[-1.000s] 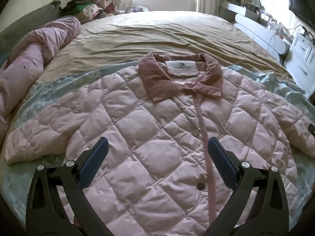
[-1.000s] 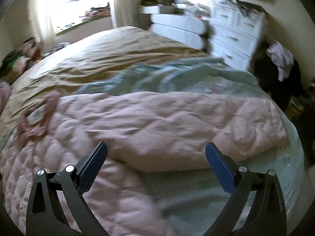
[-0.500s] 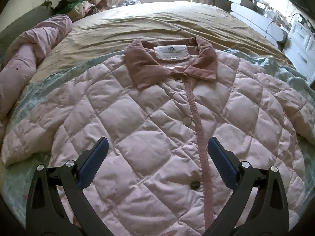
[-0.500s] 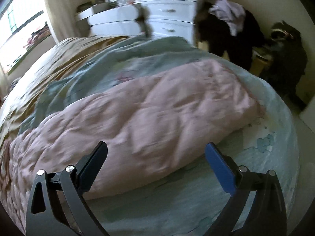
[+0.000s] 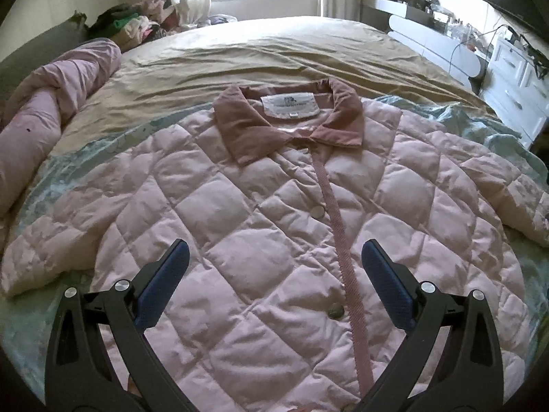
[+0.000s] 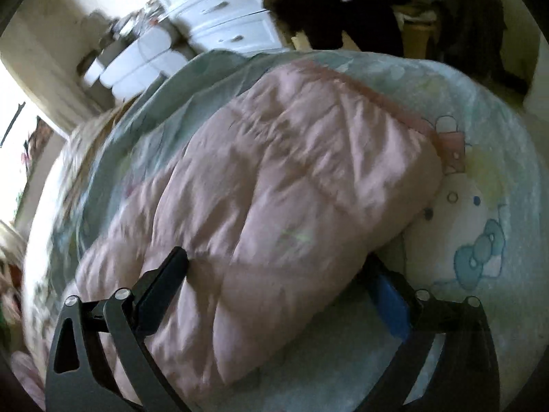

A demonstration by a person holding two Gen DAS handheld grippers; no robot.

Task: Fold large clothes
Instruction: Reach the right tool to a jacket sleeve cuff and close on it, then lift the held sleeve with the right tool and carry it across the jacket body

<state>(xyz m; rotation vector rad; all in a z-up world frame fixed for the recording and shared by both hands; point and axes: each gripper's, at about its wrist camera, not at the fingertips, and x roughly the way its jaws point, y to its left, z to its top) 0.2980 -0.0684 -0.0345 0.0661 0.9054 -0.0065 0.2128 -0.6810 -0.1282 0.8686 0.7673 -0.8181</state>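
Pink quilted jacket (image 5: 260, 240) lies flat, buttoned, on bed (image 5: 274, 55); puffy, light, slippery. Left tool (image 5: 271, 267) hovers agape. Right tool (image 6: 284, 274) closing around sleeve (image 6: 291, 185); best taken near cuff.

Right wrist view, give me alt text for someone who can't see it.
A padded pink jacket sleeve lies on a pale blue cartoon-print blanket, between the closing fingers of the right gripper, which tilts down over it. The picture is blurred, so whether the fingers touch the sleeve is unclear. White drawers and dark clothes stand behind.
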